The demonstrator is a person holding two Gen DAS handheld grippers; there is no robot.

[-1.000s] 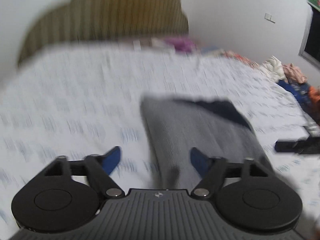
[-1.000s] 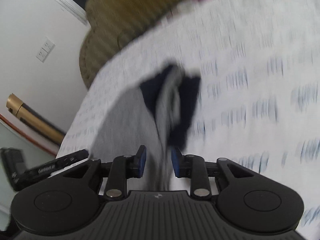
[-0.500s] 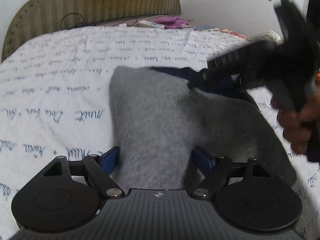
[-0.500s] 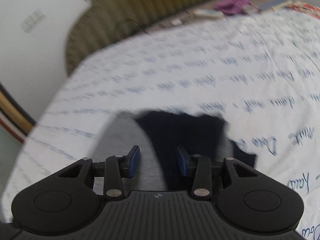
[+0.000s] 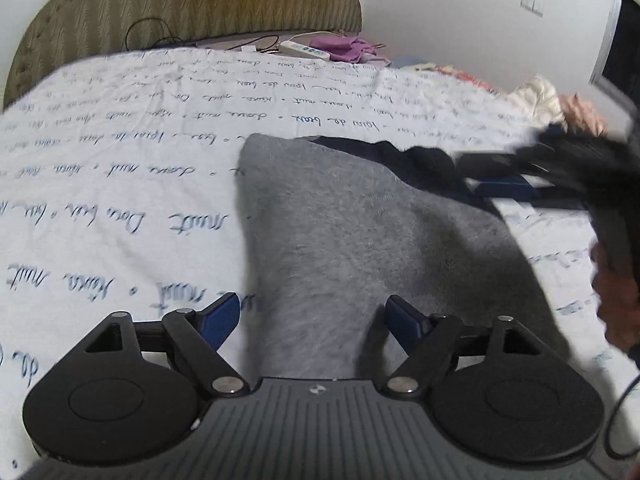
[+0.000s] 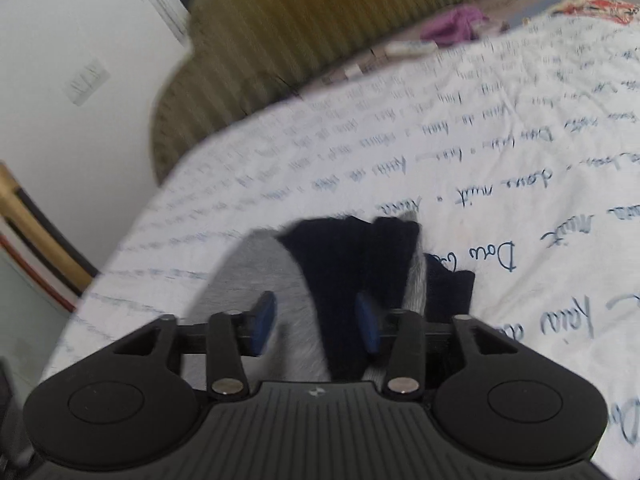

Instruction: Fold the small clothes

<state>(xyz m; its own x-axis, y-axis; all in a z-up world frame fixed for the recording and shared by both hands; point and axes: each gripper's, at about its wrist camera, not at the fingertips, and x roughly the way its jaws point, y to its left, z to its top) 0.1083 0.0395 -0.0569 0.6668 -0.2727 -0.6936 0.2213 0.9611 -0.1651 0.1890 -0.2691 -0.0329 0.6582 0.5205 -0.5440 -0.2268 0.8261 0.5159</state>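
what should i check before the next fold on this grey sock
1. Left tongs open, straddling the grey sock: ok.
2. Right tongs open over the navy cuff: ok.
3. Sock lies flat on the bed sheet: not ok, cuff end is bunched.
4. Either tongs touching cloth: cannot tell.
5. Right-wrist view sharp enough to aim: not ok, blurred.

so it's a bed (image 5: 120,168) with a white sheet covered in blue handwriting. a grey sock (image 5: 344,232) with a dark navy cuff lies flat on it, and up by the headboard (image 5: 192,4) there's a power strip (image 5: 305,49) and some purple cloth (image 5: 344,47)
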